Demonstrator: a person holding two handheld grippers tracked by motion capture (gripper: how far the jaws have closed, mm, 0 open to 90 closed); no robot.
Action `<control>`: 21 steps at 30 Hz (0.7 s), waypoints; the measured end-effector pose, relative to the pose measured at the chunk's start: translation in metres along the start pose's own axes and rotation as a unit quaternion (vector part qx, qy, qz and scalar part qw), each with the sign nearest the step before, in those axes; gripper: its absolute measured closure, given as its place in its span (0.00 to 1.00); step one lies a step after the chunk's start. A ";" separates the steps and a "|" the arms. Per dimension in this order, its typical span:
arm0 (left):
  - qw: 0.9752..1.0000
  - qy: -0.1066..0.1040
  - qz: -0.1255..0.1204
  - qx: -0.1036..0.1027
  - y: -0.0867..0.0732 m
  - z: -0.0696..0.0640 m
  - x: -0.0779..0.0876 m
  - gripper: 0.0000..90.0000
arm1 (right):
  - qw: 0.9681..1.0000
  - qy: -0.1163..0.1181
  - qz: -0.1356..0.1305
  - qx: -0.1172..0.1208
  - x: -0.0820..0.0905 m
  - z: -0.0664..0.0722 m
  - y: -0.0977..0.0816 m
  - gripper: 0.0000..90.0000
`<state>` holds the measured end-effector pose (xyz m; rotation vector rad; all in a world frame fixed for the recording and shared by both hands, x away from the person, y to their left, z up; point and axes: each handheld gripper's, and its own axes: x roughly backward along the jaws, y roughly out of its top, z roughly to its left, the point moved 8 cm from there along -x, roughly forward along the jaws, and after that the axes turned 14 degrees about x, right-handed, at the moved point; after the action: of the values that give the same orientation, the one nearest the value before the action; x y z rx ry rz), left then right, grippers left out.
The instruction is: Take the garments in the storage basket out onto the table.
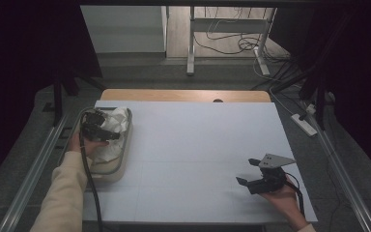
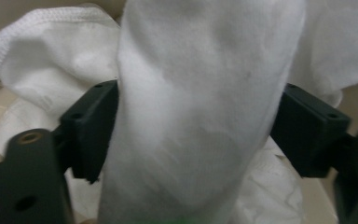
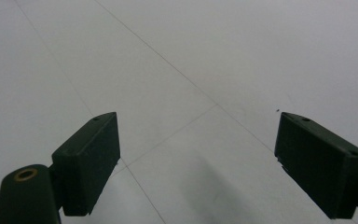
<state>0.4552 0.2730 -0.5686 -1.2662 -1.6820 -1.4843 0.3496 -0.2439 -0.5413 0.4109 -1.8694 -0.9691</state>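
At the left of the high view sits a pale tray (image 1: 123, 159) on the white table (image 1: 198, 159), and a heap of white cloth (image 1: 113, 126) lies in it. The left gripper (image 1: 107, 134) is down in that heap. In the left gripper view a thick fold of the cloth (image 2: 200, 112) stands between the two black jaws, and both jaws touch its sides. They seem to be pinching it, though the jaws stand wide because the fold is so fat.

The right gripper (image 1: 249, 171) waits low at the right of the high view, held in the person's hand over the bare table. Its jaws are spread apart with nothing between them.

The step in hand looks like picking the cloth out of the tray. Next, the left gripper likely needs to squeeze well and lift straight up, so the cloth comes free of the tray's rim. The soft fold could slip out if the pinch is loose.
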 end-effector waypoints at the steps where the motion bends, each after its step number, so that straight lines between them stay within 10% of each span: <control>1: 1.000 -0.003 0.002 -0.002 0.000 0.000 0.000 0.29 | 1.000 0.000 0.000 0.000 0.000 0.000 0.000 0.15; 10: 1.000 0.000 0.015 0.002 -0.003 0.004 -0.001 0.69 | 1.000 0.000 0.003 0.000 -0.001 0.000 -0.001 0.15; 21: 1.000 -0.003 -0.001 -0.013 0.000 0.003 0.008 0.81 | 1.000 0.000 0.003 0.000 0.000 0.000 -0.001 0.15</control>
<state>0.4525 0.2778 -0.5621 -1.2836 -1.6742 -1.5096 0.3497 -0.2440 -0.5421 0.4041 -1.8695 -0.9650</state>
